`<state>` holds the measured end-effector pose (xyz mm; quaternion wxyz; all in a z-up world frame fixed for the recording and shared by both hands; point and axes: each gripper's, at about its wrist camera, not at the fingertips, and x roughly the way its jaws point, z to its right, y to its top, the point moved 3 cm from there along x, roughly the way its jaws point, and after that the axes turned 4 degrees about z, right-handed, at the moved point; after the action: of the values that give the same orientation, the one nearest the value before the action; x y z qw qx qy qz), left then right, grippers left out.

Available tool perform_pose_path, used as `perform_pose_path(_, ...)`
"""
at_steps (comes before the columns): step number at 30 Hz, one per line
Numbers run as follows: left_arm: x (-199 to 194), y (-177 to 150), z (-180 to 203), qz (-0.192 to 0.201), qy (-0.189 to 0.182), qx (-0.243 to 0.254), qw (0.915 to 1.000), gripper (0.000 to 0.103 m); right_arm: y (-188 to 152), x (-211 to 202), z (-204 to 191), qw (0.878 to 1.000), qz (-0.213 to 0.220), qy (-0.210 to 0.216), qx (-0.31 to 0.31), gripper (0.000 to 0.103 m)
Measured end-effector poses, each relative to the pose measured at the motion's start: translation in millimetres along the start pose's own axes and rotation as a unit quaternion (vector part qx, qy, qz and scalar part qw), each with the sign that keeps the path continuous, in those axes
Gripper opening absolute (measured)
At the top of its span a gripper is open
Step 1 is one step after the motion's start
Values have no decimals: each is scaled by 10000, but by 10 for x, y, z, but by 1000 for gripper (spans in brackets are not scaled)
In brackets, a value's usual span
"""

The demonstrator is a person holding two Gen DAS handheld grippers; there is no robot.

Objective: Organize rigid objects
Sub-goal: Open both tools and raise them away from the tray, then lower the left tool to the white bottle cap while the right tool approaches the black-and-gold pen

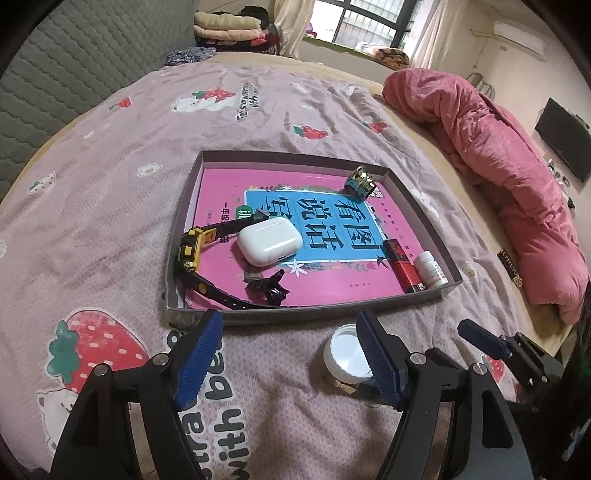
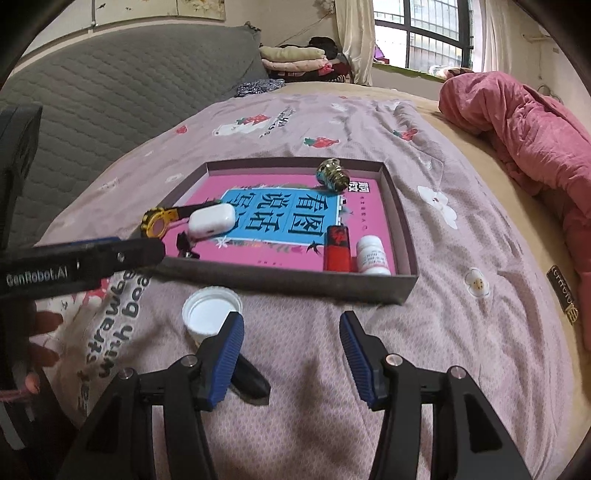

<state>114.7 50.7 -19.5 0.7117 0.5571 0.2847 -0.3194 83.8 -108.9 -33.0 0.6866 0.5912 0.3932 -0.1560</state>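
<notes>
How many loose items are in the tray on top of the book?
6: watch at left, earbud case mid-left, hair clip near front, gold ornament at back, lighter and white bottle front right.

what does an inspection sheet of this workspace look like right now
surface: bed with a strawberry-print sheet, mostly flat, lightly creased.
job's things: shallow box tray holding a pink book, yellow-and-black watch, white earbud case, black hair clip, red lighter, small white bottle and a gold-patterned piece at the far corner; white cap lies outside, on the sheet before the tray.
clutter: pink quilt, folded clothes.
grippers: left tool open, empty; right tool open, empty, cap beside its left finger.
cables: nothing seen.
surroundings: grey headboard, window, wall screen.
</notes>
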Motion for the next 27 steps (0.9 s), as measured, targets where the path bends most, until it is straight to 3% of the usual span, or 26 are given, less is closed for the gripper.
perform_pose_path(27, 93, -294, 237, -504, -89, 286, 9983, 76, -268, -22, -166, 9991, -278, 159, -289, 55)
